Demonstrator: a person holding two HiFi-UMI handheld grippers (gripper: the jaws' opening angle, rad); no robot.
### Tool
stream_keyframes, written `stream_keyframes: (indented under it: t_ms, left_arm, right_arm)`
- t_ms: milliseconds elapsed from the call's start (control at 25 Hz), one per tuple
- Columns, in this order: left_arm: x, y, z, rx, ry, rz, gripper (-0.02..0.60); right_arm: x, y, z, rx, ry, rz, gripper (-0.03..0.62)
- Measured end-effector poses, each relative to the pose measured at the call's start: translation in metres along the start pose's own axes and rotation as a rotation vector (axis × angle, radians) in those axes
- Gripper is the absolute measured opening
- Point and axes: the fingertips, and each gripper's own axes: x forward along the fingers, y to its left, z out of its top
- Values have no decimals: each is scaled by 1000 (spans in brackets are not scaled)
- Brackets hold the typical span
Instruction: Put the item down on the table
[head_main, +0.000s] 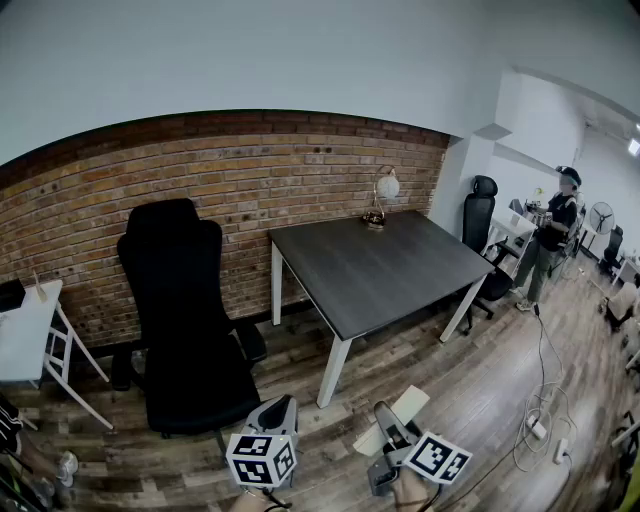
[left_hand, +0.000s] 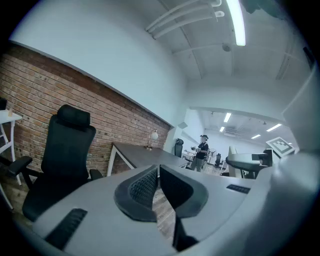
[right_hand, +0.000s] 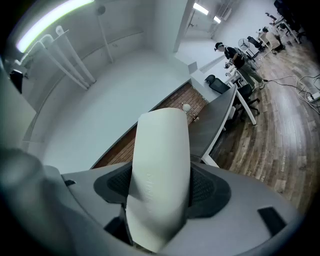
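A dark rectangular table (head_main: 380, 268) with white legs stands against the brick wall, ahead of both grippers and well apart from them. My right gripper (head_main: 392, 432) is at the bottom of the head view, shut on a white oblong item (head_main: 405, 405) that sticks out past the jaws. In the right gripper view the item (right_hand: 161, 150) fills the gap between the dark pads (right_hand: 210, 187), and the table (right_hand: 216, 119) lies beyond it. My left gripper (head_main: 277, 412) hangs beside it, low and left. Its pads (left_hand: 142, 187) meet at the tips with nothing between them.
A small globe lamp (head_main: 381, 196) stands at the table's far edge by the wall. A black office chair (head_main: 180, 300) is left of the table, and a white stand (head_main: 30, 335) at far left. A person (head_main: 552, 235) stands at the right near desks. Cables (head_main: 540, 420) lie on the wooden floor.
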Motion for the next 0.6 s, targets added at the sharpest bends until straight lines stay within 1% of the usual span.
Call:
stream_keyframes:
  t_ms: [320,520,600]
  left_arm:
    - [6,7,0,3,2,-3,29]
    - [11,14,1,6,6,-16,29]
    - [12,17,0,8,10,-24,29]
  right_arm:
    - [7,2,0,-15,-10,-2,319]
    - [15,3,-3,18,-6,12,319]
    - [17,3,-7,9,3,7,319]
